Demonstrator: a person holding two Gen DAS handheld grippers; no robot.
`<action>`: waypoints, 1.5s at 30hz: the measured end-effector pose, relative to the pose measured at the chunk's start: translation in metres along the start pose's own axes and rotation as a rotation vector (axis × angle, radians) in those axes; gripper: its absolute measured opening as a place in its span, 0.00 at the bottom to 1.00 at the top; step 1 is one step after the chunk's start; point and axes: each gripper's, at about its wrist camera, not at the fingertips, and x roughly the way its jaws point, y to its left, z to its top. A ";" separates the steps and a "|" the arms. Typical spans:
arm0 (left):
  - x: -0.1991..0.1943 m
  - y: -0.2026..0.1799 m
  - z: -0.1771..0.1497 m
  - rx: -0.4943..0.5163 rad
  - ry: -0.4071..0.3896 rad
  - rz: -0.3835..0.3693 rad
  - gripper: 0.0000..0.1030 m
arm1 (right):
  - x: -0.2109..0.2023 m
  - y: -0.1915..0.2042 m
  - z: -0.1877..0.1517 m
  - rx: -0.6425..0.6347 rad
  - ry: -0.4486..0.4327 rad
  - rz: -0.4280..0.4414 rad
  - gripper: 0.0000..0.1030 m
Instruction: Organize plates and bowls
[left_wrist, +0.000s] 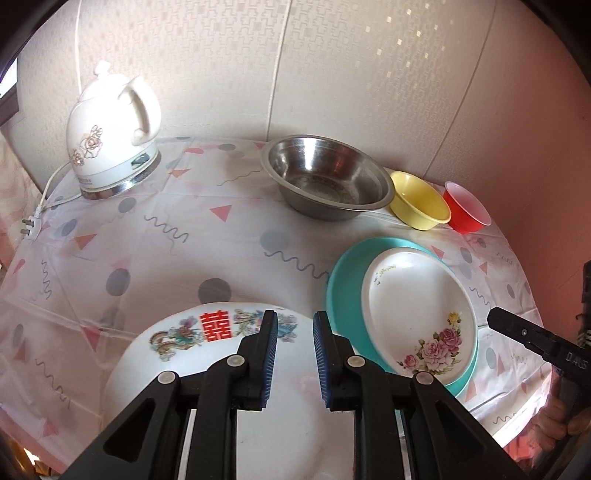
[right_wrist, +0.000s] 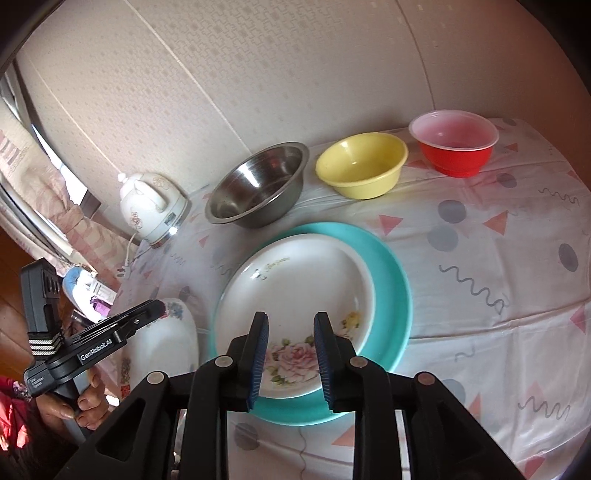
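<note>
A white rose-patterned plate (left_wrist: 417, 314) (right_wrist: 295, 291) lies on a teal plate (left_wrist: 343, 291) (right_wrist: 391, 280). A white plate with a red character (left_wrist: 207, 354) (right_wrist: 159, 347) lies to their left. A steel bowl (left_wrist: 325, 177) (right_wrist: 258, 184), a yellow bowl (left_wrist: 419, 205) (right_wrist: 362, 164) and a red bowl (left_wrist: 467, 206) (right_wrist: 454, 142) stand in a row at the back. My left gripper (left_wrist: 294, 356) is open over the red-character plate. My right gripper (right_wrist: 290, 356) is open over the near rim of the rose plate.
A white electric kettle (left_wrist: 110, 136) (right_wrist: 151, 206) with cord and plug stands at the back left. The round table wears a patterned cloth (left_wrist: 177, 236) (right_wrist: 498, 258). A wall rises close behind. Clutter lies past the table's left edge (right_wrist: 85, 291).
</note>
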 end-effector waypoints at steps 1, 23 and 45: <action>-0.003 0.007 -0.001 -0.013 -0.002 0.001 0.20 | 0.002 0.006 -0.001 -0.012 0.014 0.039 0.25; -0.044 0.129 -0.057 -0.214 -0.023 0.030 0.31 | 0.074 0.070 -0.055 -0.115 0.376 0.306 0.31; -0.015 0.115 -0.074 -0.164 0.029 -0.047 0.30 | 0.101 0.077 -0.056 -0.179 0.350 0.253 0.24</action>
